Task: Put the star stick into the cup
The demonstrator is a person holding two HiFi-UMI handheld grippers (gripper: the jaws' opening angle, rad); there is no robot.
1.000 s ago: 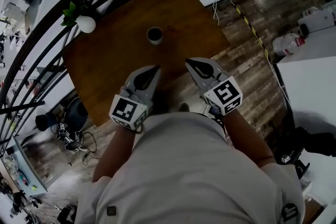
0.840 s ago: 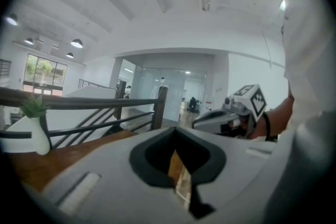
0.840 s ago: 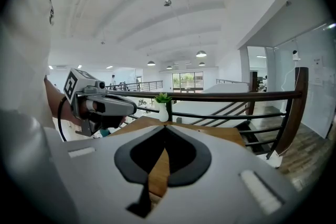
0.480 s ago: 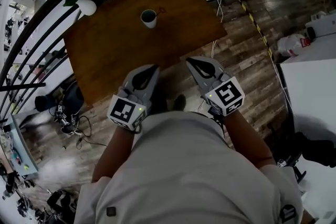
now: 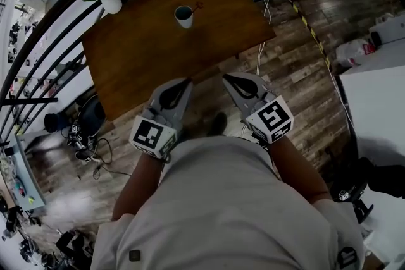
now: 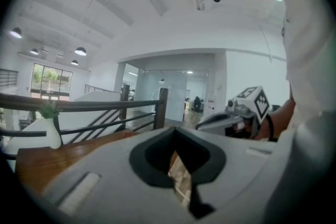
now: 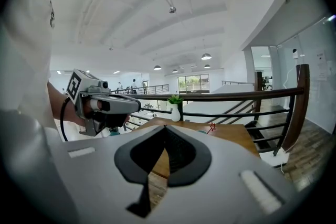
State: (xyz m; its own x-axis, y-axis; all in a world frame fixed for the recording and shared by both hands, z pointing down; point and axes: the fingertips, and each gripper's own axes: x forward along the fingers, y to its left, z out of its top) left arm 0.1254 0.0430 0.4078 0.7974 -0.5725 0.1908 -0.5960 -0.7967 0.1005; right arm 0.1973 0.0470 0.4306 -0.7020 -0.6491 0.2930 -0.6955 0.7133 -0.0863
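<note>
Plainly both grippers (image 5: 186,81) (image 5: 226,78) empty, fingers (image 6: 105,170) together.

No text, brand or number is legible to me; the left gripper (image 5: 185,81) and right gripper (image 5: 226,78) cubes bear only coded square markers.

A brown wooden tabletop (image 5: 145,54) is seen at upper centre. A white vase (image 5: 111,4) with a green plant is set at its upper-left corner. A dark railing (image 5: 47,41) is curved along the frame's left.
</note>
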